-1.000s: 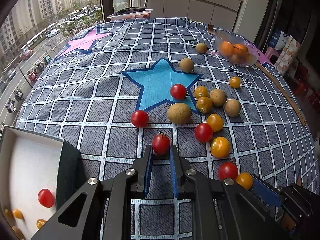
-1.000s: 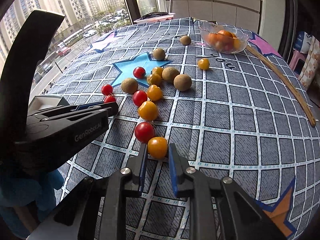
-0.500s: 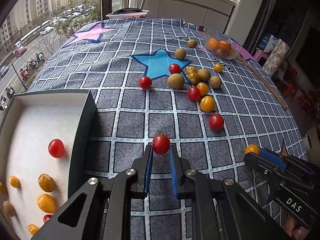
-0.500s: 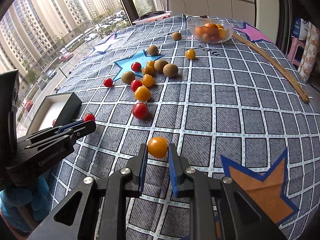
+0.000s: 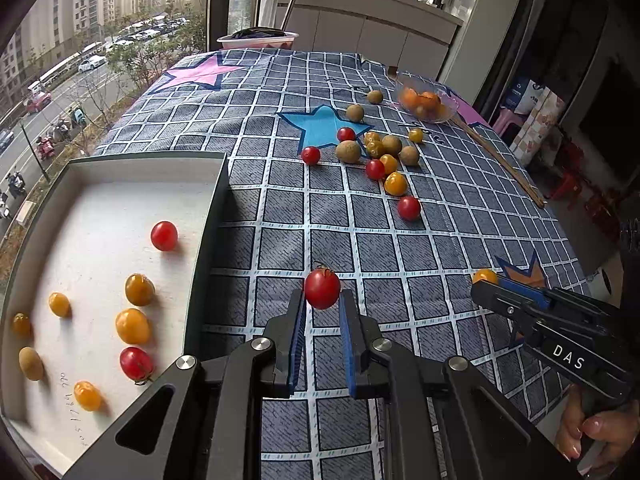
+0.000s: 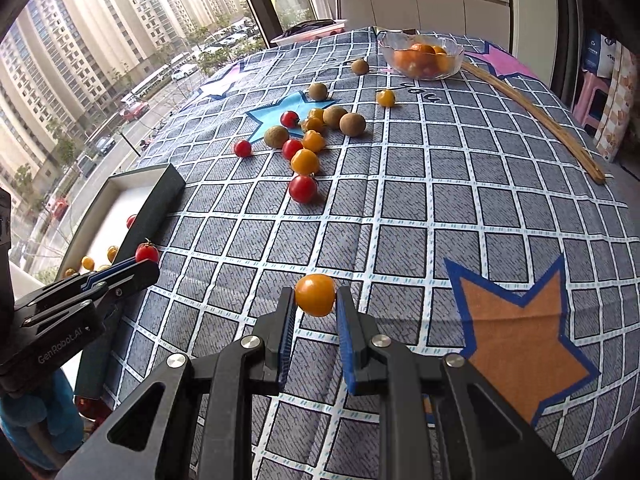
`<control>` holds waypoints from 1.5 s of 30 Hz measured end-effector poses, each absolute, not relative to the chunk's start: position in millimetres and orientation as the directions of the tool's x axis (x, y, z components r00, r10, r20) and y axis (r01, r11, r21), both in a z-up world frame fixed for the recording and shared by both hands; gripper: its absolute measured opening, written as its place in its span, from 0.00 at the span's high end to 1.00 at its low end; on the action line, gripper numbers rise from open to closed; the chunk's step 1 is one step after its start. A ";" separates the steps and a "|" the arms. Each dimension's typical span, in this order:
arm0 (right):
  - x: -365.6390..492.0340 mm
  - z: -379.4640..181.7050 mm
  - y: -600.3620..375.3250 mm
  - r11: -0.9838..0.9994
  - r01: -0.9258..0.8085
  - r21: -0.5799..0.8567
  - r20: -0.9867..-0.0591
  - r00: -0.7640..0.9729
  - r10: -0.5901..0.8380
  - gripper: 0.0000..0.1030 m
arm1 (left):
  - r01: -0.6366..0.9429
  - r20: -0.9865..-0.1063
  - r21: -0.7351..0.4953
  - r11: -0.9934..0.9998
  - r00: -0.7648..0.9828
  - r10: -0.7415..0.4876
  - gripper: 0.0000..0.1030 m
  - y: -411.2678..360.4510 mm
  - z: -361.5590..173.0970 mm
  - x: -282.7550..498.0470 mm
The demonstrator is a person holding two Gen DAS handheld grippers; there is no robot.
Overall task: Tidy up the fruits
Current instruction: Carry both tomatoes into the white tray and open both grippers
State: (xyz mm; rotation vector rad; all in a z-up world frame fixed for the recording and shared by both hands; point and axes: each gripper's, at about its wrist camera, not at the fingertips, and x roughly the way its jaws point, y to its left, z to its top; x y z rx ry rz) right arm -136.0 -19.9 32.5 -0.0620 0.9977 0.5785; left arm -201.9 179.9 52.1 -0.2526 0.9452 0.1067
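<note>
My left gripper is shut on a red cherry tomato and holds it above the cloth, just right of the open box. The box has a white floor with several red and yellow tomatoes in it. My right gripper is shut on a yellow cherry tomato and holds it above the cloth near the orange star. A cluster of red tomatoes, yellow tomatoes and brown round fruits lies farther back by the blue star. The left gripper also shows in the right wrist view, beside the box.
A glass bowl of orange fruits stands at the far right of the table. A long wooden stick lies along the right edge. A pink-rimmed dish sits at the far end. The checked cloth covers the table.
Both grippers have pulled back from the fruit cluster with their tomatoes. The left one has moved toward the box, which now fills the left of its view.
</note>
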 end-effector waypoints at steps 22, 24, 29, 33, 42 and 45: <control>-206.2 67.5 97.9 0.690 -0.693 0.210 -0.793 0.292 0.534 0.78 | -0.435 -0.791 -0.139 0.890 0.589 0.164 0.82 273.9 63.9 -331.6; -212.6 66.6 111.9 0.669 -0.711 0.217 -0.797 0.267 0.542 0.78 | -0.462 -0.798 -0.126 0.878 0.573 0.187 0.82 282.9 60.2 -340.1; -229.3 59.7 146.7 0.616 -0.755 0.223 -0.814 0.203 0.544 0.78 | -0.517 -0.818 -0.082 0.852 0.523 0.239 0.82 304.6 46.4 -349.8; -241.0 46.7 172.6 0.578 -0.788 0.212 -0.842 0.153 0.517 0.78 | -0.530 -0.837 -0.069 0.845 0.492 0.241 0.82 317.3 35.5 -351.2; -249.0 9.4 206.7 0.550 -0.813 0.190 -0.912 0.062 0.406 0.78 | -0.518 -0.855 -0.049 0.854 0.463 0.231 0.82 322.6 26.6 -345.0; -252.8 9.0 213.6 0.536 -0.834 0.134 -0.919 0.097 0.382 0.78 | -0.518 -0.858 -0.050 0.854 0.460 0.229 0.82 323.8 25.4 -343.8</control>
